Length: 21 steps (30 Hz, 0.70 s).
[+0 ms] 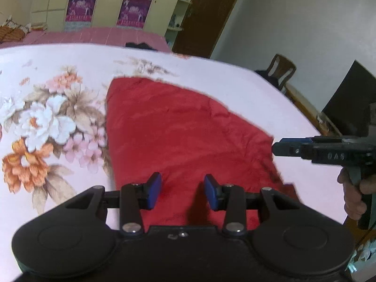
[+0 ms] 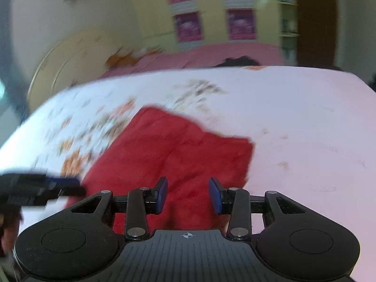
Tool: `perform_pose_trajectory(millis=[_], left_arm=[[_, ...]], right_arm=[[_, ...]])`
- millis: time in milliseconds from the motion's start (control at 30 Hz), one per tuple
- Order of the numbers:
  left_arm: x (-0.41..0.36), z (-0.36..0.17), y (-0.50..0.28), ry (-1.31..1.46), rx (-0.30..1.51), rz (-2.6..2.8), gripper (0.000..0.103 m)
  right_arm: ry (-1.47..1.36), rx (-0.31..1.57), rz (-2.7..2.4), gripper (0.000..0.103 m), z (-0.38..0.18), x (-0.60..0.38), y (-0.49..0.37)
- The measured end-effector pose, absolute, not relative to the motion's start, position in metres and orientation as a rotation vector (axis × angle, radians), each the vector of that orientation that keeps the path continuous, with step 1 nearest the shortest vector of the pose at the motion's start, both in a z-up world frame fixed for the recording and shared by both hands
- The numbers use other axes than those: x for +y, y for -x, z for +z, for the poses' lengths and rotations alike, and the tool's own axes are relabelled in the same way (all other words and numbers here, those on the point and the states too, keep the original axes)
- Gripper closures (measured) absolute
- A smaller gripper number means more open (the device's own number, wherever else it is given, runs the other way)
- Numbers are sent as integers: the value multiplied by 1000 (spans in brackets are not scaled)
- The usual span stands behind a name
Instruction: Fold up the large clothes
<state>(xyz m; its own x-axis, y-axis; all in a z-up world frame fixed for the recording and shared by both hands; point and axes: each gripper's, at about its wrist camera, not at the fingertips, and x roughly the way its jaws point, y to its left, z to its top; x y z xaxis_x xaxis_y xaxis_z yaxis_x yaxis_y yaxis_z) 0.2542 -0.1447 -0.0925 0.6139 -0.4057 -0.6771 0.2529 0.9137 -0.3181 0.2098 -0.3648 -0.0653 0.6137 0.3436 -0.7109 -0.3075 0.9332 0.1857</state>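
Left wrist view: the left gripper is seen with its blue pads partly apart and nothing caught between them; red cloth is visible through the gap, but it lies below on the bed. The red garment is spread flat on the floral bedsheet, reaching from the six o'clock edge of the view up toward twelve o'clock, with a slanted edge running from one o'clock down to four o'clock. At three o'clock the right gripper is seen side-on, held in a hand; its jaw gap cannot be read from that angle.

In the right wrist view, the right gripper is likewise shown partly open and empty, above the near part of the garment, whose far corner points to twelve o'clock. The left gripper is blurred at nine o'clock.

The step in hand is judged to be a pause between folds, with both tools clear of the cloth. For the next move, an edge or corner must be chosen, the jaws lowered onto it and closed, and both sides lifted evenly so that the fold lands square.
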Motion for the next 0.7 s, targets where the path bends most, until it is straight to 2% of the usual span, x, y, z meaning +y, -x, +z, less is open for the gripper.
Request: perform_pose_trajectory(millis=[67,267,433,533,700], left_arm=[[-147,-101,-257,225,838,-378,64],[-163,-116,-271,179,850,-385,65],[-159,-98,-256,176,848,-377,65],[-151,-82,-235,184,825,-357,59],[-149,-83,-221,181,844,-356,63]], right_arm=[[0,853,308,63,-85,-357,-217],[-151,973,259,63,-138,-374,-248],[-158,892,309,63,-88,-380,-218],[-196,847,411,63,-59,-376,-189],[-138,853,510,64,-63,-346,-157]])
